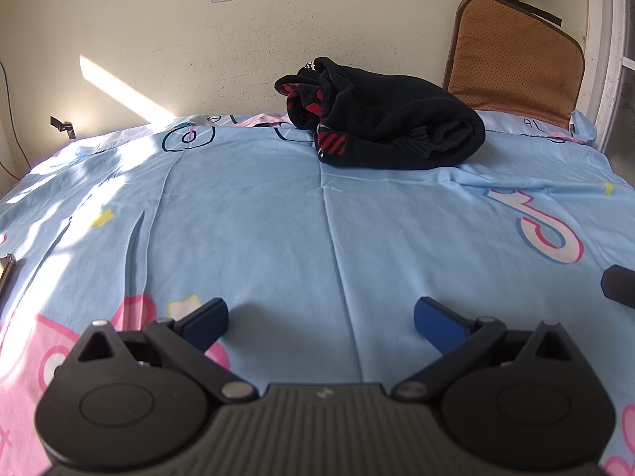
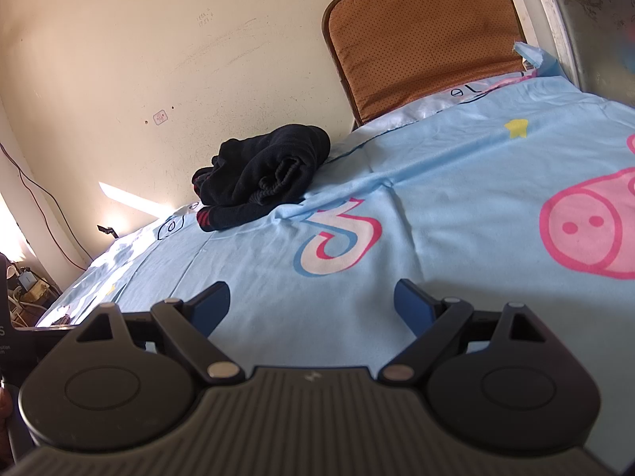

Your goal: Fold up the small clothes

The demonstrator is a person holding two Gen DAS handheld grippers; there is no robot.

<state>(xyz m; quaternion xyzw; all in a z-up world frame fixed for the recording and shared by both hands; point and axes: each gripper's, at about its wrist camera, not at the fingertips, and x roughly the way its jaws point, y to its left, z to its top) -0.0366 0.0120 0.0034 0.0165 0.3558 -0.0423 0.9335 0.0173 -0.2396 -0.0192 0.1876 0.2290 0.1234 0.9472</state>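
A black garment with red striped trim (image 1: 381,119) lies bunched up at the far side of the bed, close to the wall. It also shows in the right wrist view (image 2: 266,176), far ahead and to the left. My left gripper (image 1: 320,315) is open and empty, low over the light blue sheet (image 1: 278,218), well short of the garment. My right gripper (image 2: 311,301) is open and empty over the sheet (image 2: 436,206). A dark tip of the right gripper pokes in at the right edge of the left wrist view (image 1: 619,281).
A brown cushion (image 1: 516,59) leans against the wall at the far right corner, also seen in the right wrist view (image 2: 424,39). The wall runs along the bed's far edge. Clutter and cables (image 2: 27,281) sit beyond the bed's left end.
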